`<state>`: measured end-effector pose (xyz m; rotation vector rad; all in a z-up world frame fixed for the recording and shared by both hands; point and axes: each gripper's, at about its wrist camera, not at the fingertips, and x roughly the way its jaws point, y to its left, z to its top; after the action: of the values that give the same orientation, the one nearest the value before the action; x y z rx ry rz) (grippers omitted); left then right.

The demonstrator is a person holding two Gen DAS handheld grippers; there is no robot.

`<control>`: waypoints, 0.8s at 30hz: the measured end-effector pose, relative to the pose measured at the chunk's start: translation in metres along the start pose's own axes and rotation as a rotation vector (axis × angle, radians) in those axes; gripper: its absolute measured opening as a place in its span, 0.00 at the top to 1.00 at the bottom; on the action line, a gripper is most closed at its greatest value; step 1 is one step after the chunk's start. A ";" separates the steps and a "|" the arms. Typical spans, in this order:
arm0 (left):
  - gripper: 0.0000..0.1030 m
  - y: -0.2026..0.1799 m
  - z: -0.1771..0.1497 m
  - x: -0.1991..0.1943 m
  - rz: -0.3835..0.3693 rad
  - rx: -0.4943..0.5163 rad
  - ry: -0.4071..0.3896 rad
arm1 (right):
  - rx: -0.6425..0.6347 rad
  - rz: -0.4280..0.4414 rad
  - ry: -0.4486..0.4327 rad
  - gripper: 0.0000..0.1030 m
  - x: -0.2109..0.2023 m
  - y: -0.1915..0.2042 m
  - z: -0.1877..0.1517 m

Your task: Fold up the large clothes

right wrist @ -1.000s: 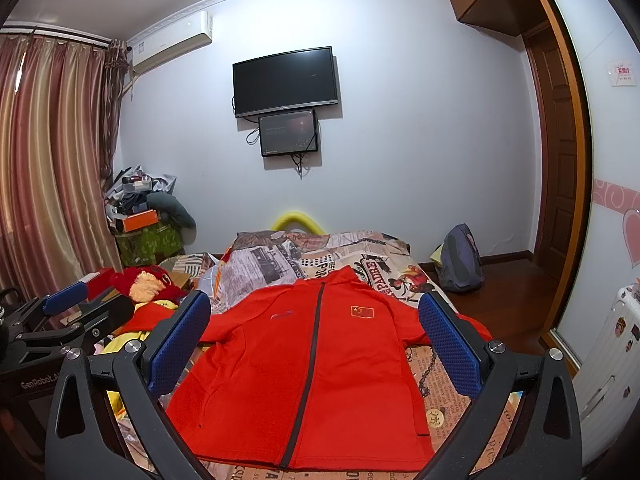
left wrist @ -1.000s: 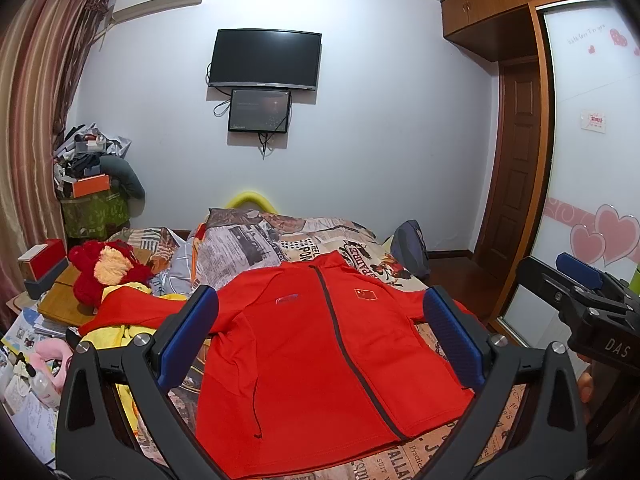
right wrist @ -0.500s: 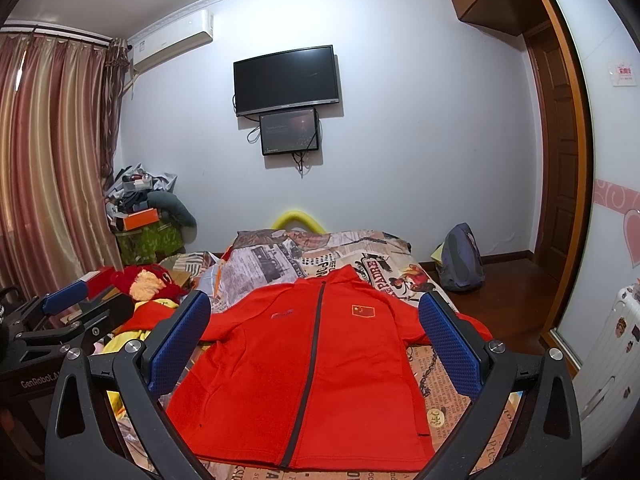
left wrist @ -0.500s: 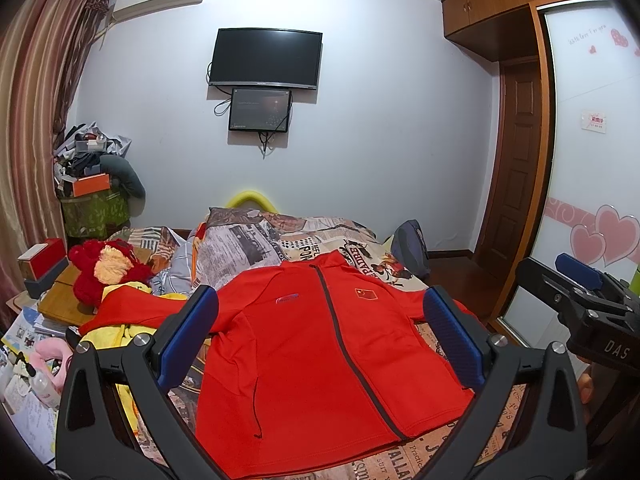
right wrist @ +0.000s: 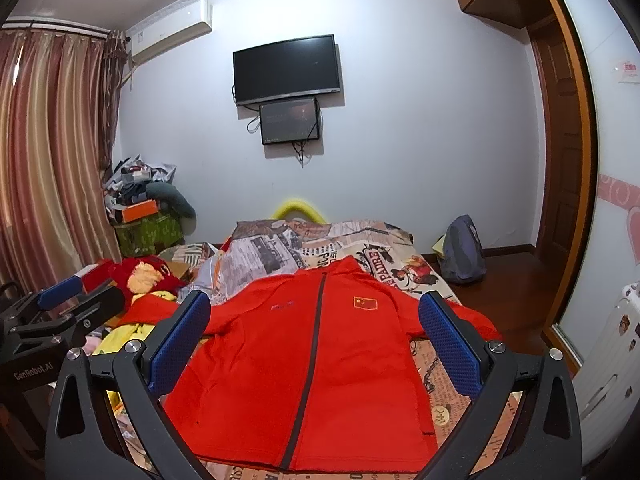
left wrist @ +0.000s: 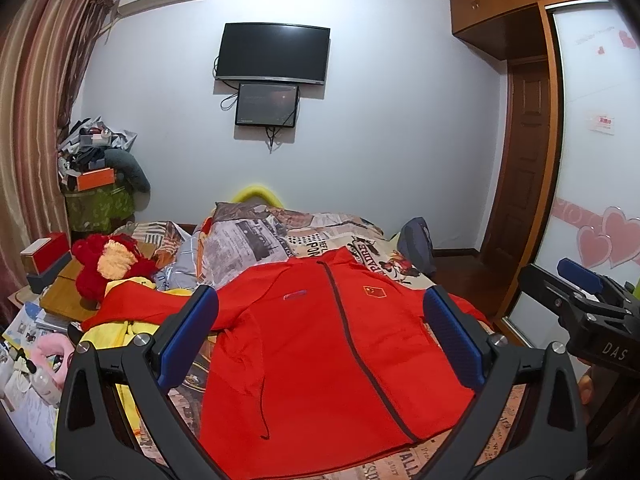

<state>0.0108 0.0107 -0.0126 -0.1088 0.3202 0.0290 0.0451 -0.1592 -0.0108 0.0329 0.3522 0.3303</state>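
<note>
Left gripper (left wrist: pixel 318 336) and right gripper (right wrist: pixel 314 340) spread wide, empty, above red jacket (right wrist: pixel 316 364)

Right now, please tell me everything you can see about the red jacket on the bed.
The red jacket lies spread flat, front side up, on the bed's newspaper-print cover. Its dark zipper is closed from hem to collar. A small flag patch and a small logo sit on the chest. The fabric looks smooth and soft, lightly wrinkled. Both sleeves stretch outward; one rests over yellow cloth. Neither gripper touches it; both hover open.
</note>
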 end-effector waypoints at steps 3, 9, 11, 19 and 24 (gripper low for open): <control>0.00 0.007 -0.001 0.008 0.015 -0.010 0.010 | -0.003 0.000 0.022 0.00 0.010 0.001 -0.001; 0.00 0.031 -0.001 0.037 0.059 -0.036 0.048 | -0.019 -0.006 0.081 0.00 0.040 0.000 -0.006; 0.00 0.043 -0.001 0.051 0.088 -0.047 0.066 | -0.030 -0.007 0.101 0.00 0.051 -0.002 -0.010; 0.00 0.103 -0.013 0.123 0.152 -0.125 0.179 | -0.094 -0.033 0.185 0.00 0.104 -0.003 -0.014; 0.00 0.154 -0.030 0.171 0.182 -0.176 0.299 | -0.114 -0.040 0.241 0.00 0.141 -0.010 -0.018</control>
<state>0.1569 0.1618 -0.1105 -0.2597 0.6254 0.2231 0.1671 -0.1230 -0.0755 -0.1264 0.5719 0.3147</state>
